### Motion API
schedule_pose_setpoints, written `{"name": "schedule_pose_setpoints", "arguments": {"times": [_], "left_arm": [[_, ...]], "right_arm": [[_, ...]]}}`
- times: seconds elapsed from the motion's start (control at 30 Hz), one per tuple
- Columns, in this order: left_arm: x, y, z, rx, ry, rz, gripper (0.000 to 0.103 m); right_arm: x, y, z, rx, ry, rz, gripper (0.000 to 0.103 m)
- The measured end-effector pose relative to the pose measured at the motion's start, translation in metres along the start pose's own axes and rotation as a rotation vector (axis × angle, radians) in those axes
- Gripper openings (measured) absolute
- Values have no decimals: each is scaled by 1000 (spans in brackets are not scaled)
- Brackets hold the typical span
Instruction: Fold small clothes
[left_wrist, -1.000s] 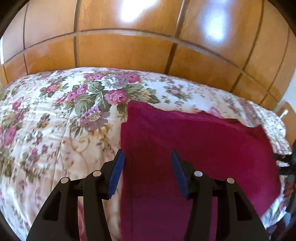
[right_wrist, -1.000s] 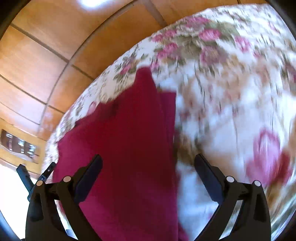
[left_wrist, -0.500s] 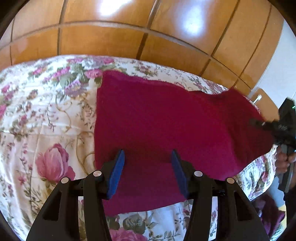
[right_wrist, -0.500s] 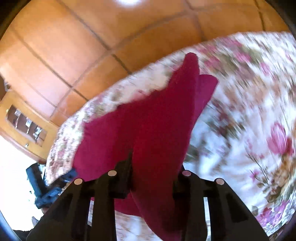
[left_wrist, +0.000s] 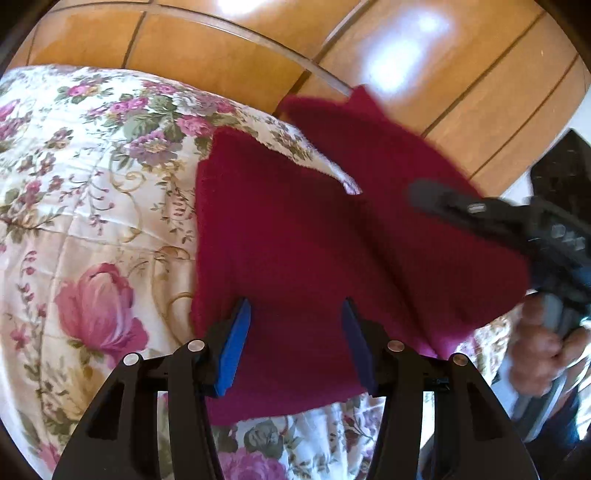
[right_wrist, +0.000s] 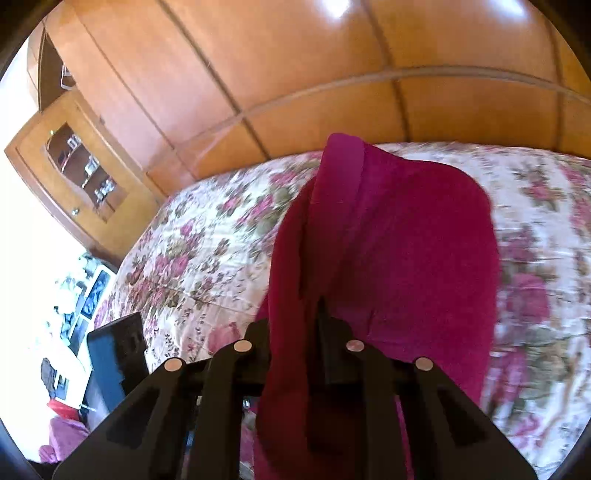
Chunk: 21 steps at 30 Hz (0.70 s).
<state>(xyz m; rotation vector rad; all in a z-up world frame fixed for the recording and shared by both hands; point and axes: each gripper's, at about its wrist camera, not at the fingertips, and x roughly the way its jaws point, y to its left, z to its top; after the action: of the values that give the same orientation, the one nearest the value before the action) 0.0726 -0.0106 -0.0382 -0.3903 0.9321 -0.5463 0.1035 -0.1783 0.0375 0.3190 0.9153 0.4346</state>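
A dark red garment (left_wrist: 295, 236) lies on the floral bedspread (left_wrist: 92, 184). My left gripper (left_wrist: 295, 332) hovers open just above its near edge, blue pads apart with nothing pinched. In the right wrist view the garment (right_wrist: 406, 258) hangs up off the bed, and a fold of it runs between the fingers of my right gripper (right_wrist: 295, 332). Those jaws are closing and pinch that fold. In the left wrist view the right gripper (left_wrist: 428, 195) shows at the right, blurred, lifting the garment's right side, with a hand (left_wrist: 543, 339) on its handle.
Glossy wooden panelling (left_wrist: 221, 48) rises behind the bed. A wooden cabinet with a glass door (right_wrist: 81, 173) stands at the left, with clutter (right_wrist: 74, 295) on the floor beside the bed. The bedspread (right_wrist: 203, 240) stretches left and right of the garment.
My right gripper closed on the garment's edge and lifted it up and across, raising that side off the bed. The left gripper shifted along the near edge, still open.
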Motion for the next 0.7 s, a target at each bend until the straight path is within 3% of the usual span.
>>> {"name": "schedule_pose_setpoints", "arguments": {"times": [0.2, 0.3, 0.37, 0.47, 0.53, 0.7], "left_arm": [[-39, 39, 8, -168, -66, -50, 51], [-52, 48, 15, -188, -85, -47, 51], [-58, 54, 20, -206, -79, -78, 51], [-64, 52, 28, -209, -82, -113, 51], [-63, 48, 33, -219, -58, -169, 51], [-53, 24, 44, -204, -7, -243, 51]], "right_arm": [[50, 20, -20, -80, 114, -17, 18], [45, 19, -30, -95, 102, 52, 36], [30, 19, -36, -80, 92, 157, 58], [-9, 11, -49, -70, 35, 223, 60], [-33, -4, -60, -43, 2, 213, 60], [-63, -38, -90, -20, -19, 62, 59]]}}
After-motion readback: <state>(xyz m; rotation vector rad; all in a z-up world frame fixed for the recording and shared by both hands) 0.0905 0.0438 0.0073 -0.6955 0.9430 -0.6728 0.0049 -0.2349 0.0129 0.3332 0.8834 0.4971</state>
